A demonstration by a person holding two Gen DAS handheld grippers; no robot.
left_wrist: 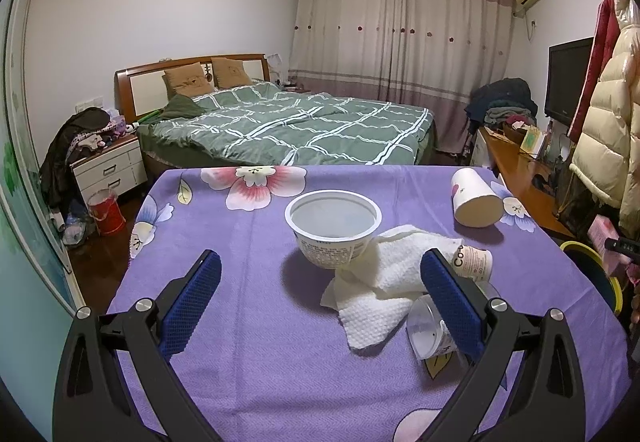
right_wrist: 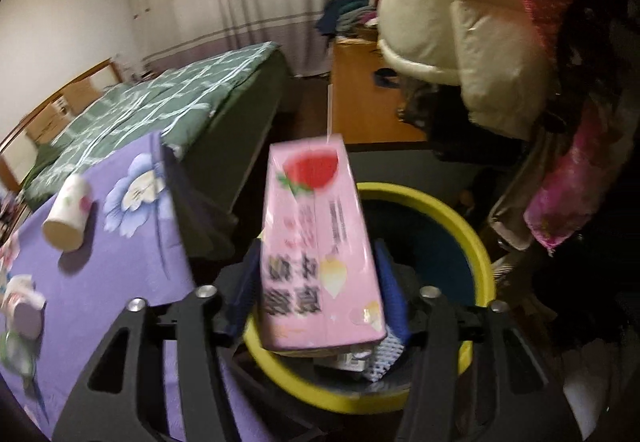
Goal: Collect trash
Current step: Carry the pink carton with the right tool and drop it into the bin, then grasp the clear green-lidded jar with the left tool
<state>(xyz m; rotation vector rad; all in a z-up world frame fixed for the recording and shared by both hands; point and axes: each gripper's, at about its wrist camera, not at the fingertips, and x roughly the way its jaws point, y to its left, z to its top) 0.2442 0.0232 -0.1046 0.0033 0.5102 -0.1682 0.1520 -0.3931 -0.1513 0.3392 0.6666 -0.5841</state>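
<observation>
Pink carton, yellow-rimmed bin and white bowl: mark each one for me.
pink carton (right_wrist: 320, 242), right wrist view, on the middle of its printed front face.
yellow-rimmed bin (right_wrist: 472, 230), right wrist view, on the far right of its rim.
white bowl (left_wrist: 332, 250), left wrist view, on its outer printed wall.

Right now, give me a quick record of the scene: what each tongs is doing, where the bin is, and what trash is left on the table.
left tongs: open, empty, above the purple floral tablecloth
right tongs: pink strawberry drink carton between the pads, over the bin; grip unclear
bin: yellow-rimmed round bin, beside the table
trash left: white plastic bowl, upright; crumpled white paper towel; white paper cup lying on its side; small printed paper cup; clear plastic cup, tipped over
</observation>
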